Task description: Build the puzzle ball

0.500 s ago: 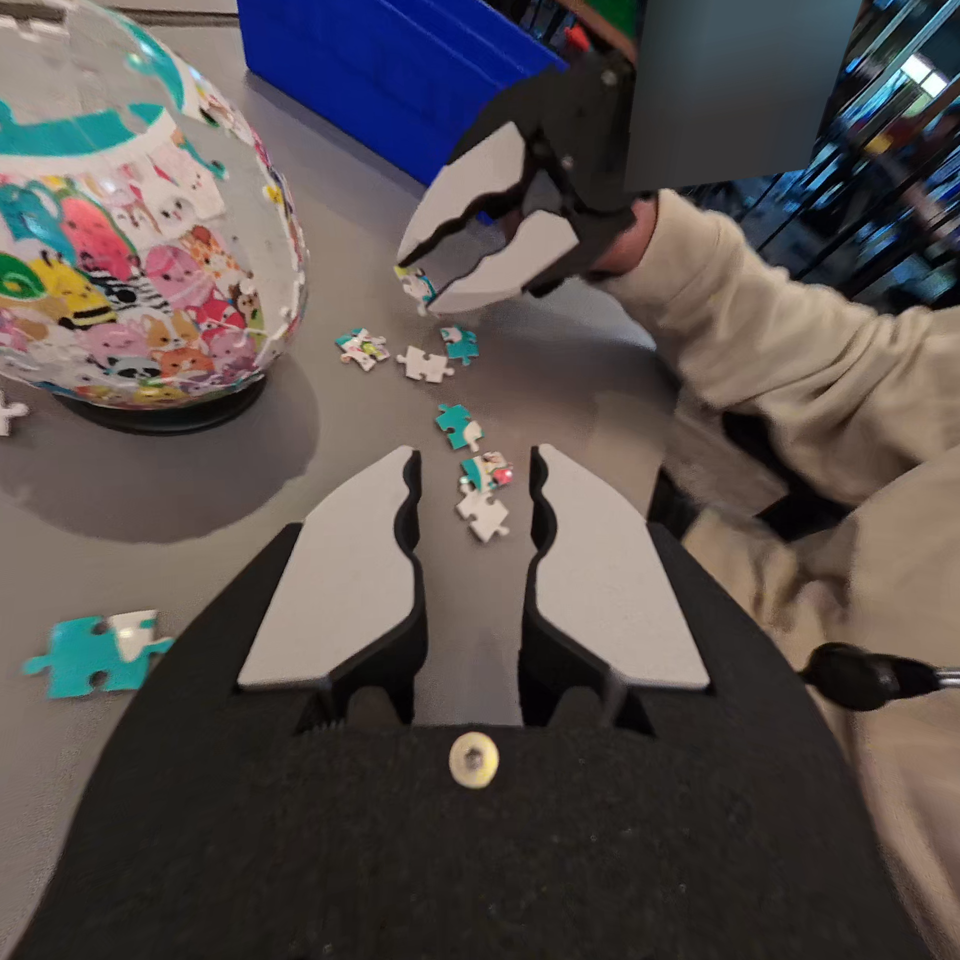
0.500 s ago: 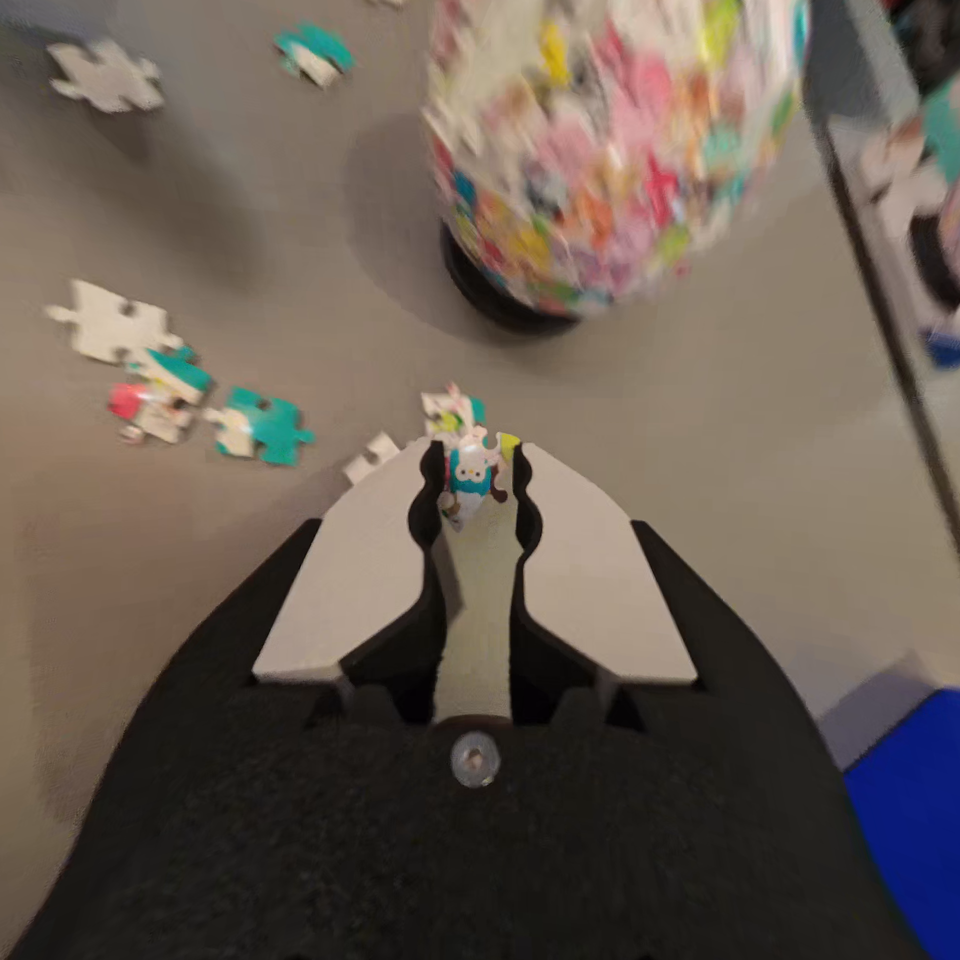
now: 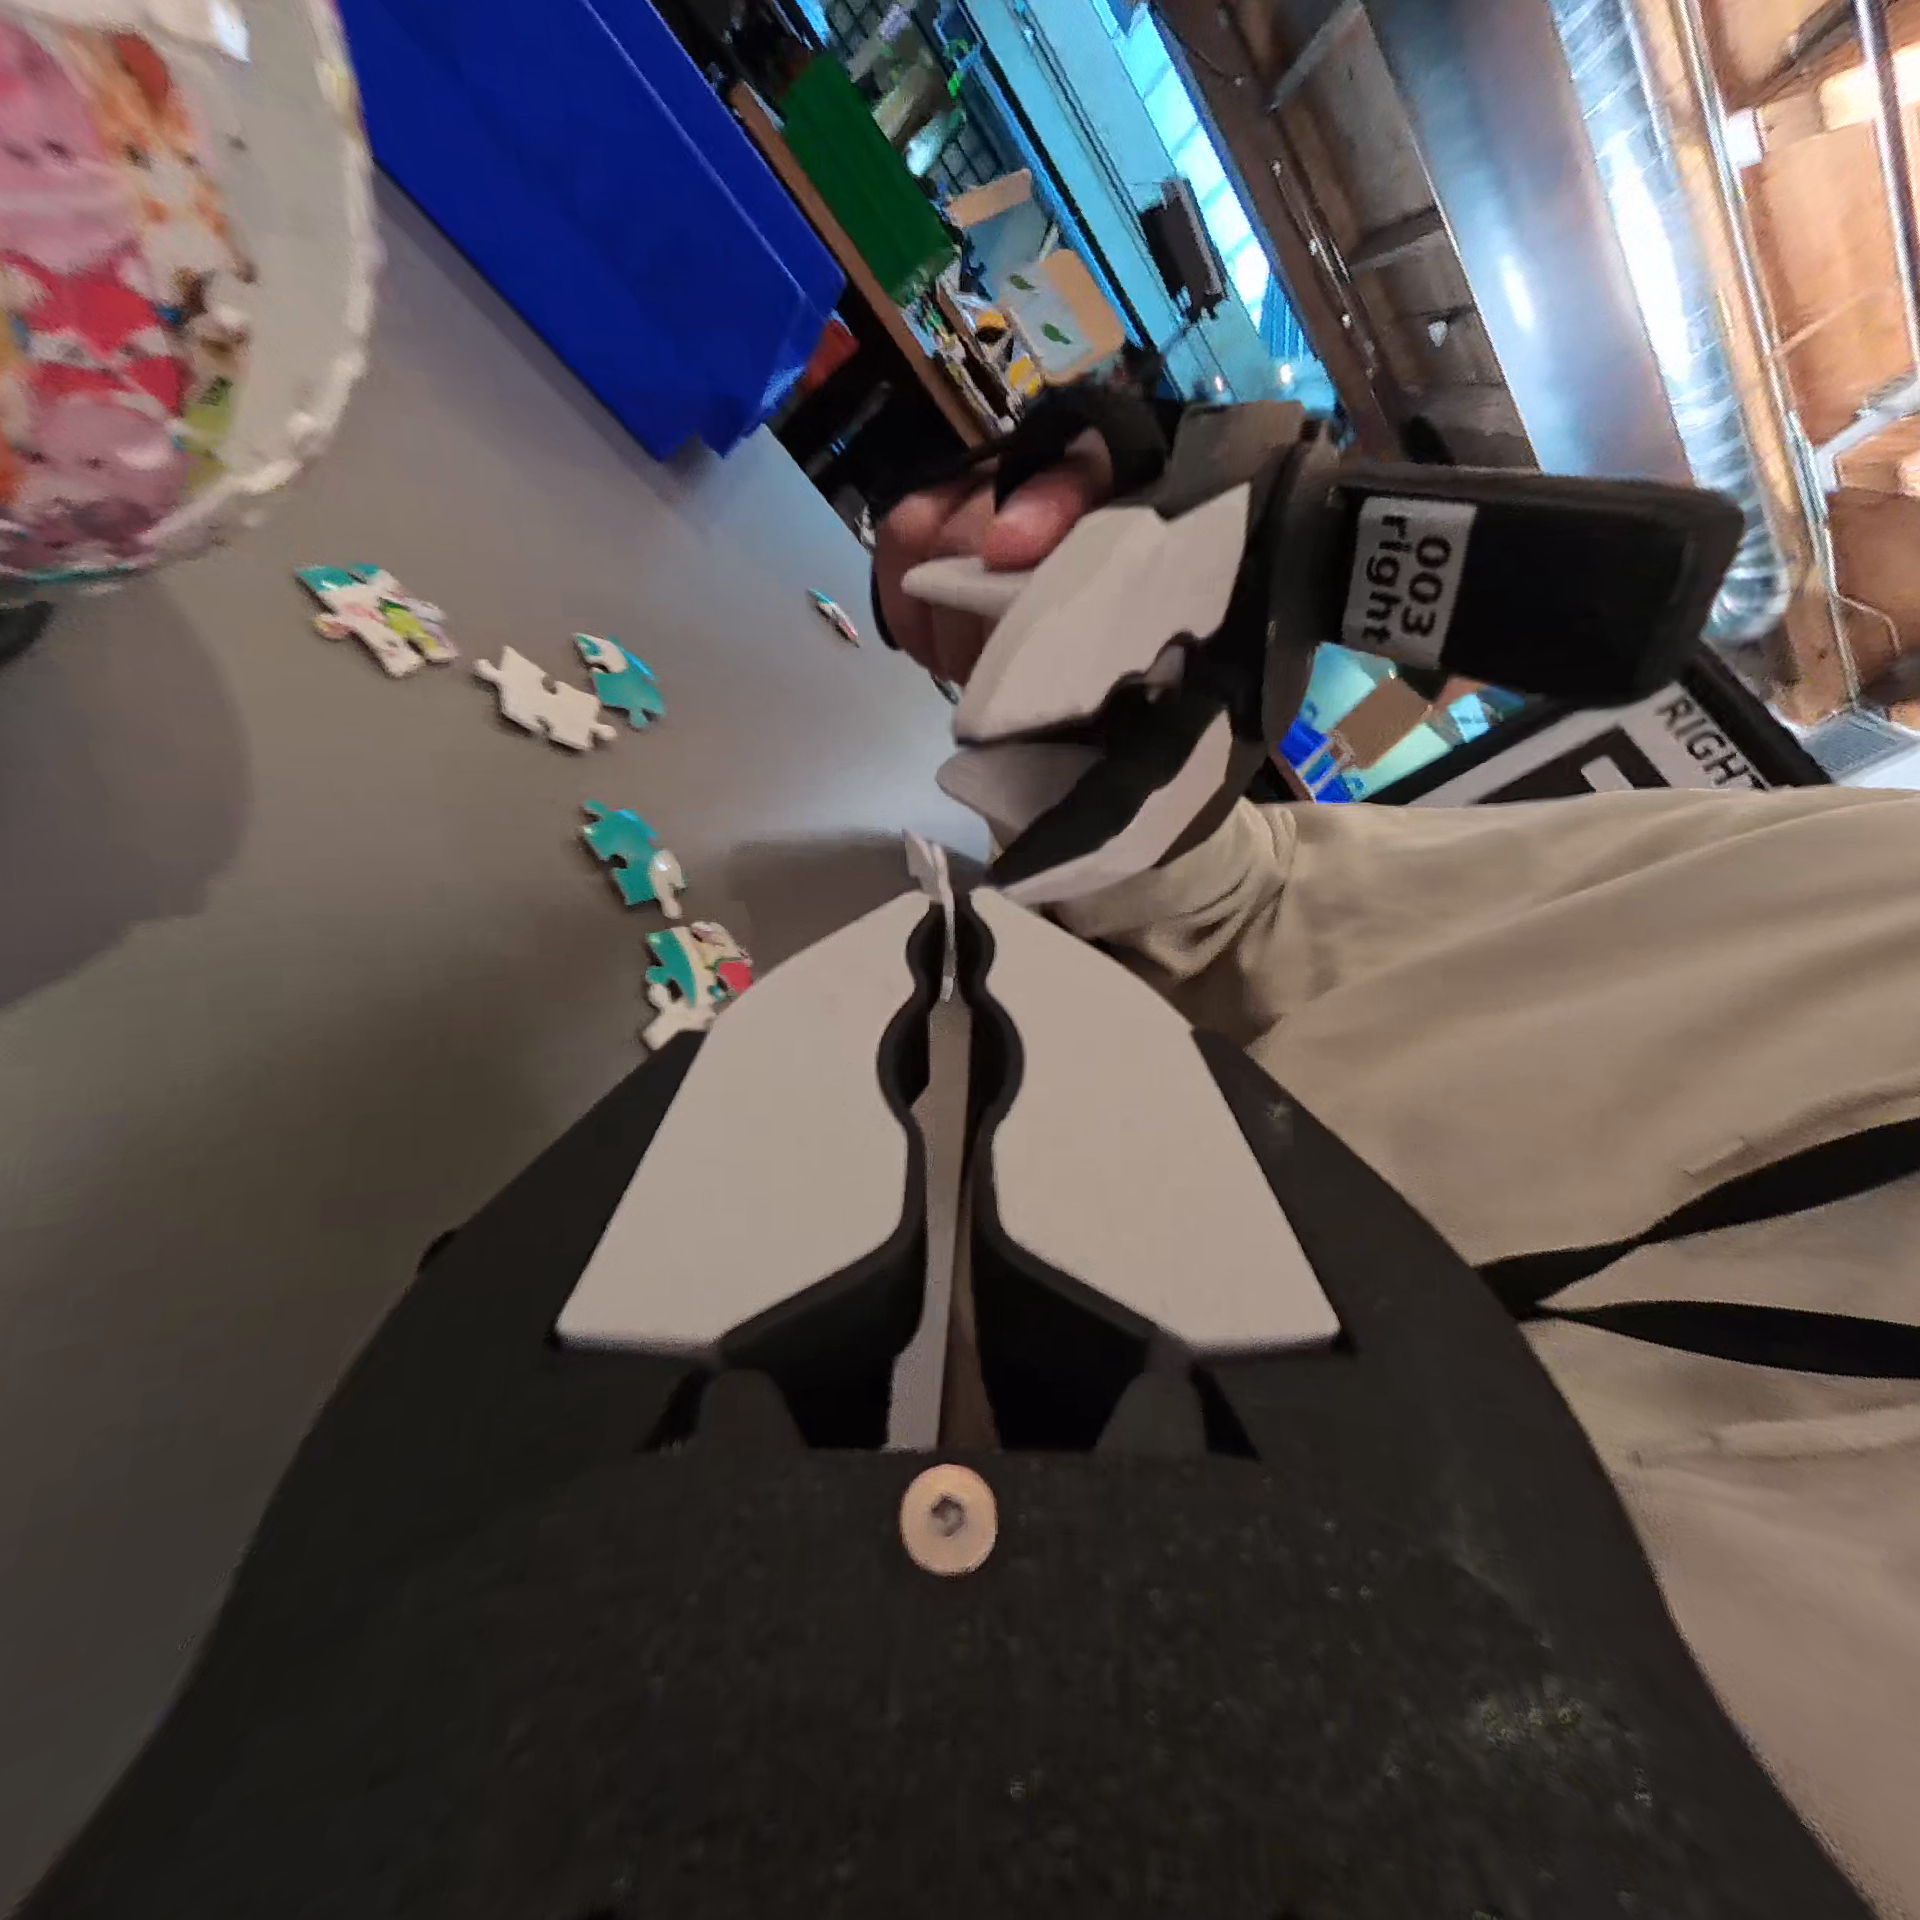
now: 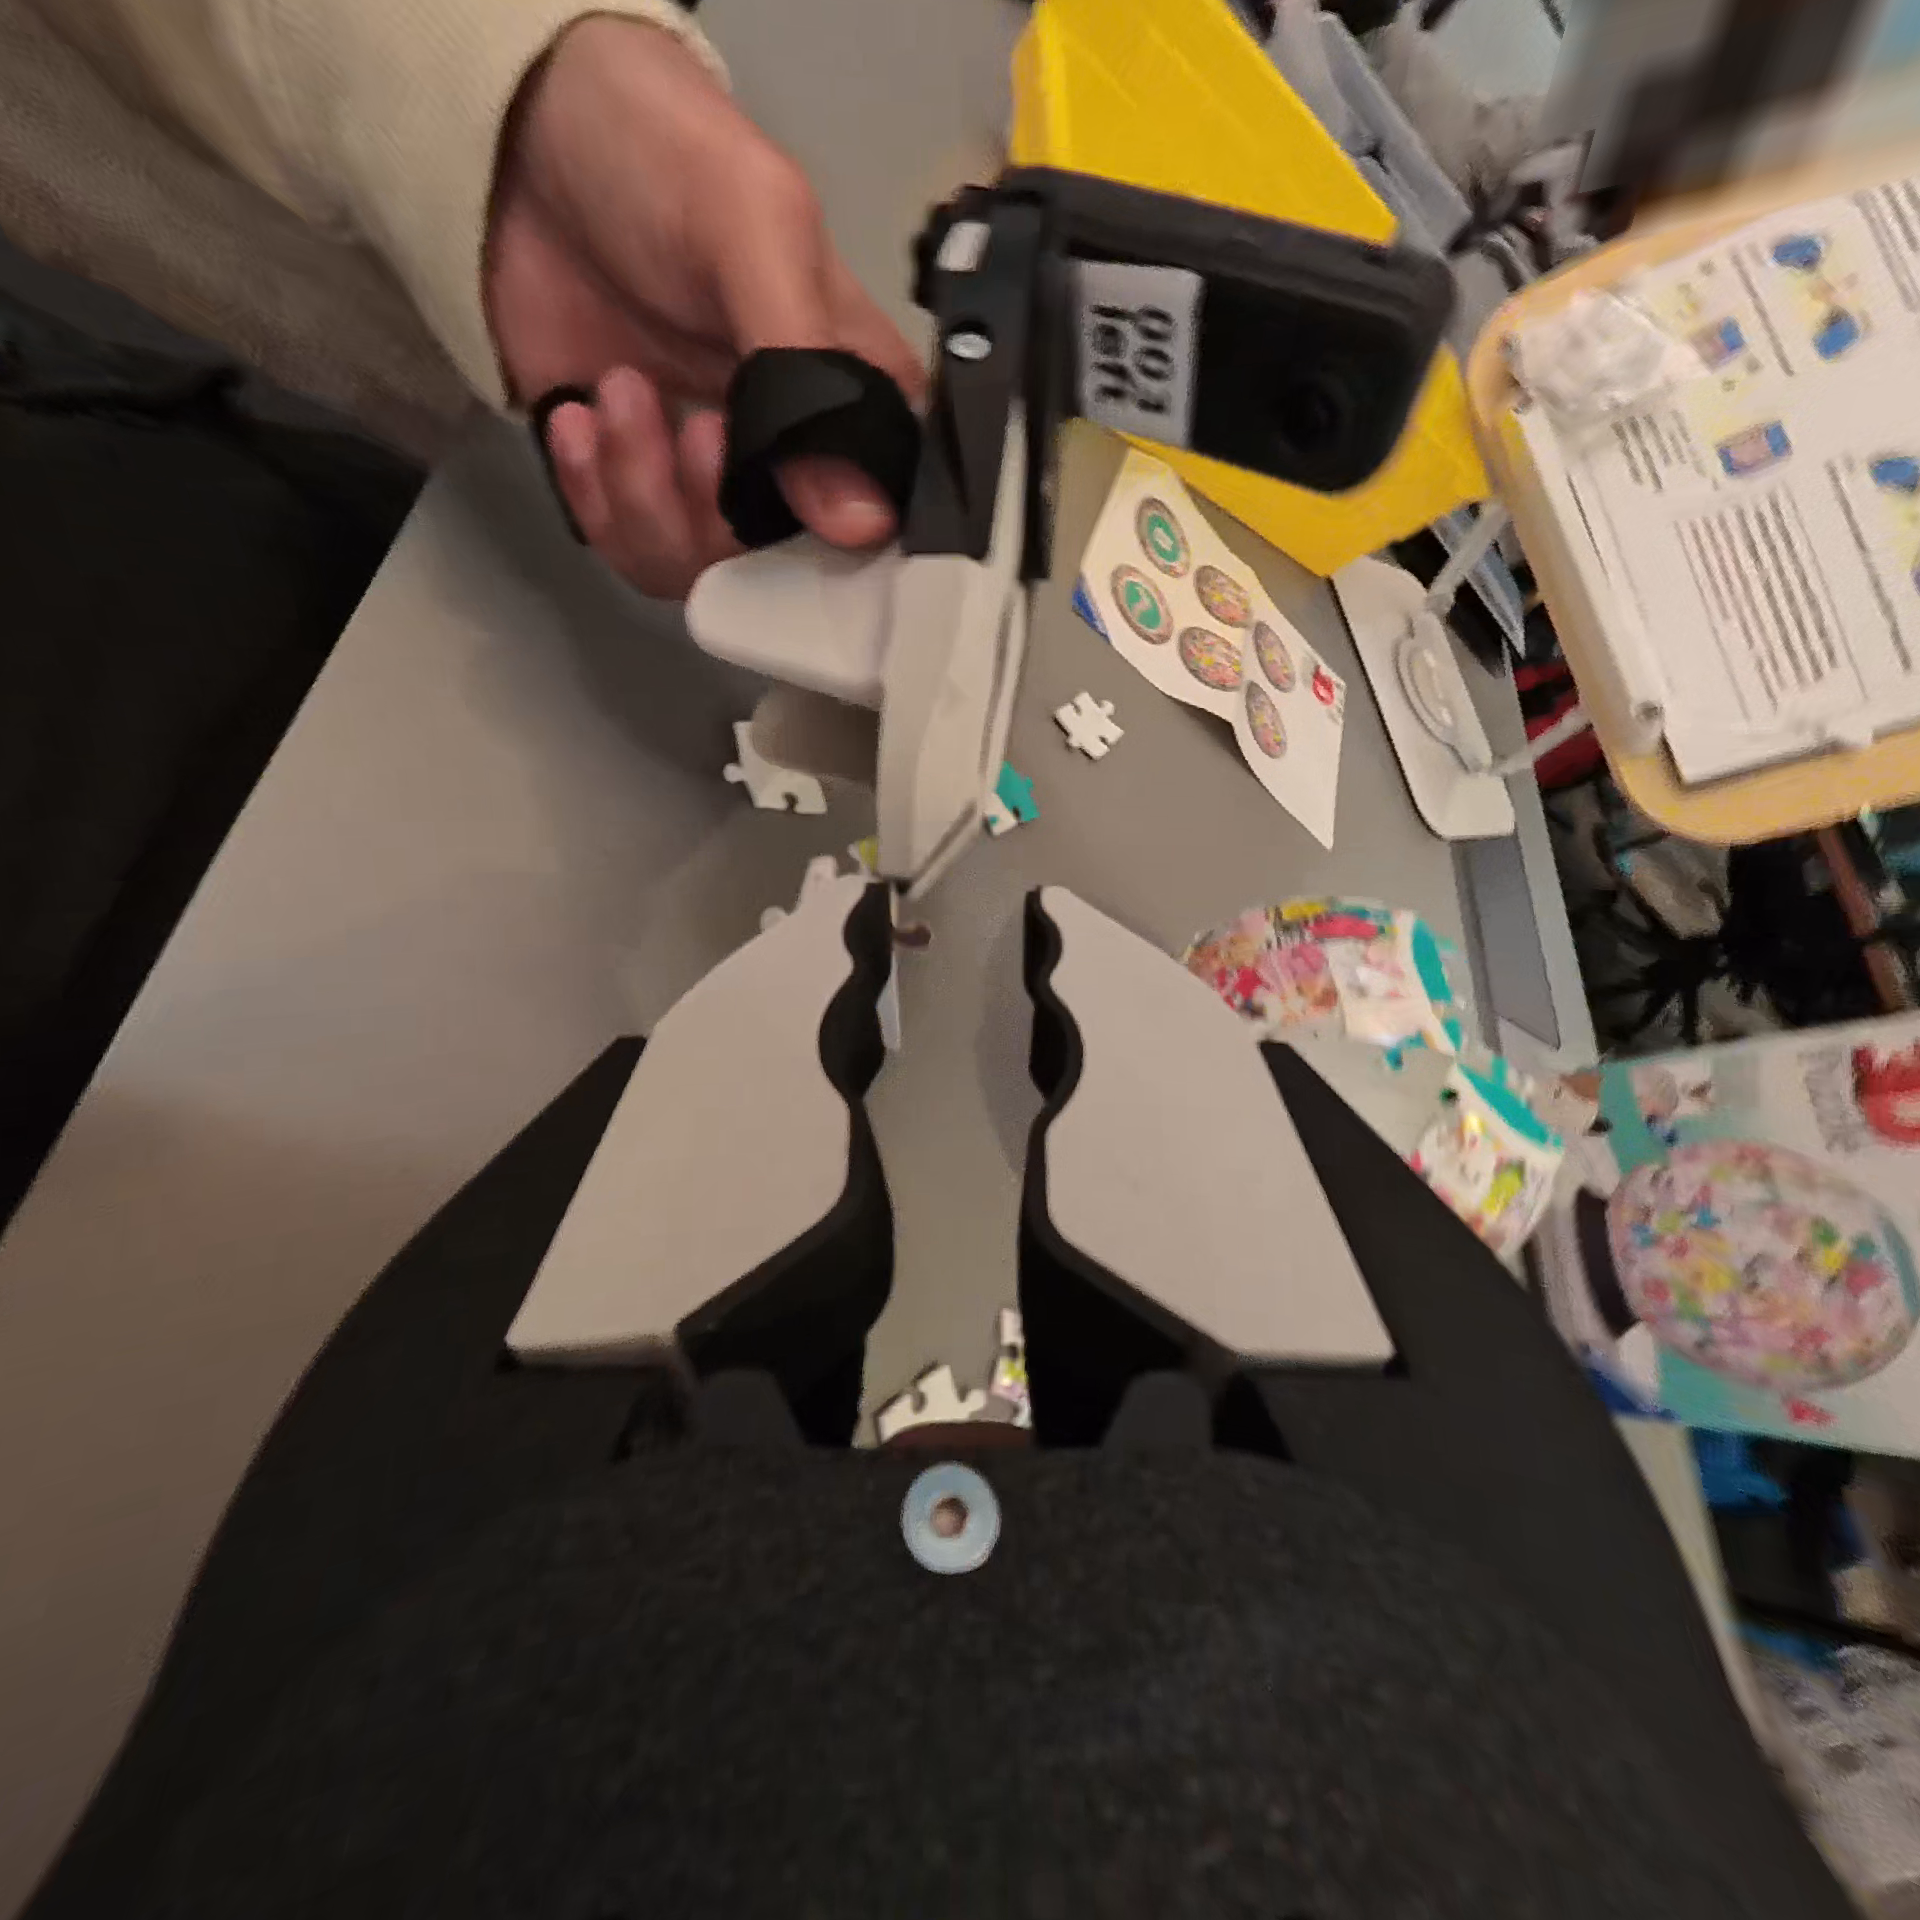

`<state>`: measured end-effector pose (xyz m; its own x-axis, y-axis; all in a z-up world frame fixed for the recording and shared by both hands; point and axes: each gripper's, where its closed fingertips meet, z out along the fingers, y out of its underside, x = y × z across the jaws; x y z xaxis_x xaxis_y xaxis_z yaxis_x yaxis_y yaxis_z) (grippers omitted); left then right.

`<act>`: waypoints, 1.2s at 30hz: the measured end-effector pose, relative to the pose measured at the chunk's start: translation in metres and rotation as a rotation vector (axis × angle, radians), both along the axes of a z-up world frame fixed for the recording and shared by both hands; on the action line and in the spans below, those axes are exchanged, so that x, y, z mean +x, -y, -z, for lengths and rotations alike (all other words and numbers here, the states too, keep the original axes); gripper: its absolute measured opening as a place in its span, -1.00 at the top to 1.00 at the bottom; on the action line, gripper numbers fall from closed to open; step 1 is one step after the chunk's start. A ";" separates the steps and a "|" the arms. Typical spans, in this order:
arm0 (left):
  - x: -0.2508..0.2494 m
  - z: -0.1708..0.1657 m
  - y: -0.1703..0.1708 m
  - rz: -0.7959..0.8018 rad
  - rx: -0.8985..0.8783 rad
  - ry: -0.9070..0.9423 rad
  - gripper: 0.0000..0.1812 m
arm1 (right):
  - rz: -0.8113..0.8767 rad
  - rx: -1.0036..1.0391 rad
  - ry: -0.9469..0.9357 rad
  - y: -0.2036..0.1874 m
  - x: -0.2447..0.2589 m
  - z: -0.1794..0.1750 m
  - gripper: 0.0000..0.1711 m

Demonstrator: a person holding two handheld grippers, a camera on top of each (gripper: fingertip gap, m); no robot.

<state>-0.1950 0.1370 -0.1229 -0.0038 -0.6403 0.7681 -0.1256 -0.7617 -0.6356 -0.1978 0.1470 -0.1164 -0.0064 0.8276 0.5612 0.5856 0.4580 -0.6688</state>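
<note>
My left gripper [image 3: 948, 914] is shut on a puzzle piece [image 3: 940, 883], which shows edge-on and is held above the grey table [image 3: 312, 1039]. My right gripper [image 3: 966, 769] hangs open just beyond it. In the right wrist view my right gripper [image 4: 956, 914] is open, and the left gripper [image 4: 904, 883] points down between its tips. The piece [image 4: 894, 1003] lies against the right gripper's left finger. The colourful puzzle ball [image 3: 125, 312] stands at the far left. Loose pieces [image 3: 545, 696] lie scattered on the table.
A blue bin [image 3: 582, 208] stands behind the ball. In the right wrist view there are a yellow box [image 4: 1195, 135], a sticker sheet [image 4: 1216, 644], an instruction sheet [image 4: 1745, 468], a teal puzzle box [image 4: 1766, 1226] and colourful puzzle parts [image 4: 1320, 977]. The table edge [image 4: 312, 727] runs on the left. The tips of both grippers are at nearly the same place.
The piece was in my right gripper; now my left gripper is shut on it and the right has opened. Both grippers have lifted and turned to face each other.
</note>
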 end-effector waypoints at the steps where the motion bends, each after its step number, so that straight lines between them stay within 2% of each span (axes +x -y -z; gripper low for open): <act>1: -0.003 -0.001 -0.005 -0.031 -0.001 0.010 0.99 | 0.034 -0.059 -0.046 -0.004 0.005 -0.003 0.69; 3: -0.010 -0.011 -0.015 -0.088 -0.010 0.070 0.99 | 0.151 -0.220 -0.198 -0.016 0.018 -0.011 0.74; 6: -0.021 -0.036 -0.026 -0.181 0.003 0.239 0.99 | 0.288 -0.709 -0.401 -0.023 0.022 0.002 0.71; 8: -0.026 -0.050 -0.030 -0.229 0.001 0.345 0.99 | 0.192 -1.004 -0.549 -0.008 0.006 -0.006 0.78; 12: -0.027 -0.059 -0.033 -0.286 -0.018 0.435 0.99 | 0.169 -1.164 -0.854 -0.011 -0.005 -0.030 0.86; 14: -0.026 -0.058 -0.034 -0.319 -0.011 0.442 0.99 | 0.174 -1.254 -0.898 -0.009 -0.013 -0.029 0.77; 17: -0.026 -0.058 -0.037 -0.351 -0.024 0.457 0.99 | 0.205 -1.245 -0.895 -0.006 -0.022 -0.023 0.80; 19: -0.022 -0.056 -0.035 -0.356 -0.006 0.439 0.99 | 0.228 -1.220 -0.960 -0.009 -0.019 -0.027 0.94; 21: -0.021 -0.055 -0.035 -0.374 -0.007 0.441 0.99 | 0.262 -1.215 -0.970 -0.013 -0.018 -0.025 0.98; 25: -0.016 -0.047 -0.031 -0.363 -0.002 0.416 0.99 | 0.270 -1.183 -1.019 -0.021 -0.007 -0.034 1.00; 32: -0.012 -0.034 -0.035 -0.340 0.002 0.357 1.00 | 0.280 -1.165 -0.928 -0.026 -0.001 -0.018 1.00; 34: -0.013 -0.034 -0.034 -0.331 0.011 0.350 1.00 | 0.285 -1.103 -0.862 -0.026 -0.001 -0.015 1.00; 36: -0.012 -0.032 -0.031 -0.313 0.054 0.307 0.99 | 0.321 -0.950 -0.749 -0.029 0.003 -0.010 0.87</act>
